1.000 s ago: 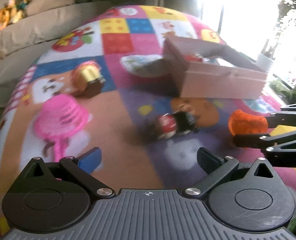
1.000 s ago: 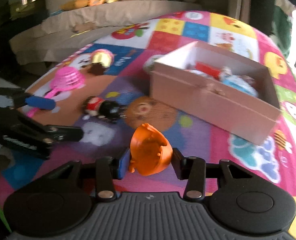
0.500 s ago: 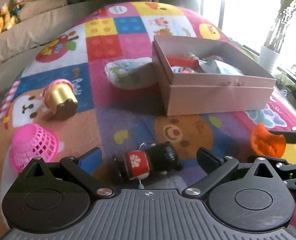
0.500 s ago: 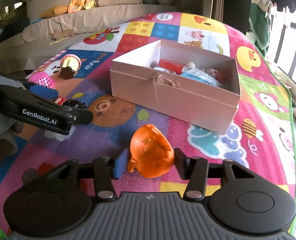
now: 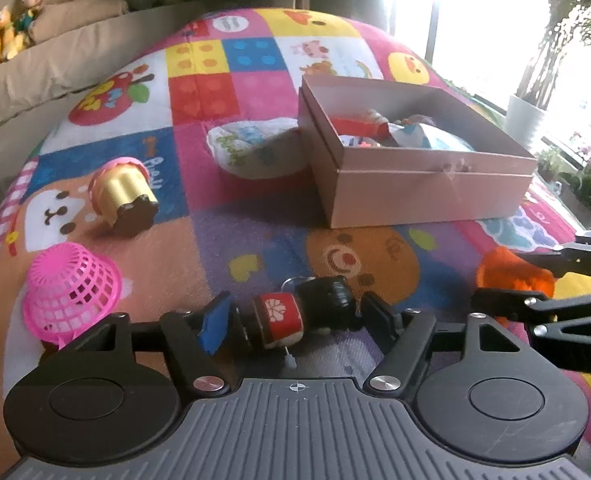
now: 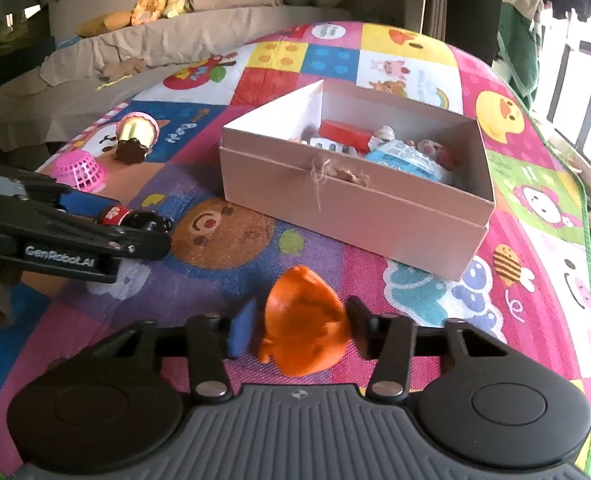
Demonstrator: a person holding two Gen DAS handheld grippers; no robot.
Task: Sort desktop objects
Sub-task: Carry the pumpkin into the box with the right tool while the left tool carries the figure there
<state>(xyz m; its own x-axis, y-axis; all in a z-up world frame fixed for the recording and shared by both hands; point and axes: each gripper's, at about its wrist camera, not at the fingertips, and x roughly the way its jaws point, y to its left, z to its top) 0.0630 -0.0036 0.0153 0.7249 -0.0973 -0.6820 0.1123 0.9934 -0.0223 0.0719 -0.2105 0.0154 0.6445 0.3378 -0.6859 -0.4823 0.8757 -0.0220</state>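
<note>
A small doll (image 5: 291,316) with a red body and black head lies on the colourful play mat. My left gripper (image 5: 295,314) is closing on it lengthwise; the blue pad meets its feet and the black pad its head. The right wrist view shows the same doll (image 6: 135,218) between the left gripper's fingers (image 6: 83,204). My right gripper (image 6: 299,324) is closing on an orange toy (image 6: 303,328) low over the mat, pads against its sides. The open pink cardboard box (image 6: 335,208) stands just beyond, with several items inside.
On the mat's left lie an upturned pink mesh basket (image 5: 67,292) and a gold-and-pink cupcake toy (image 5: 123,196). A white printed pouch (image 5: 255,148) rests against the box's left wall (image 5: 315,140). A beige sofa with plush toys runs behind. A window and plant pot are on the right.
My left gripper came forward over the doll and its wide-open jaws drew in onto it. The right jaws loosened around the orange toy, then narrowed on it again.
</note>
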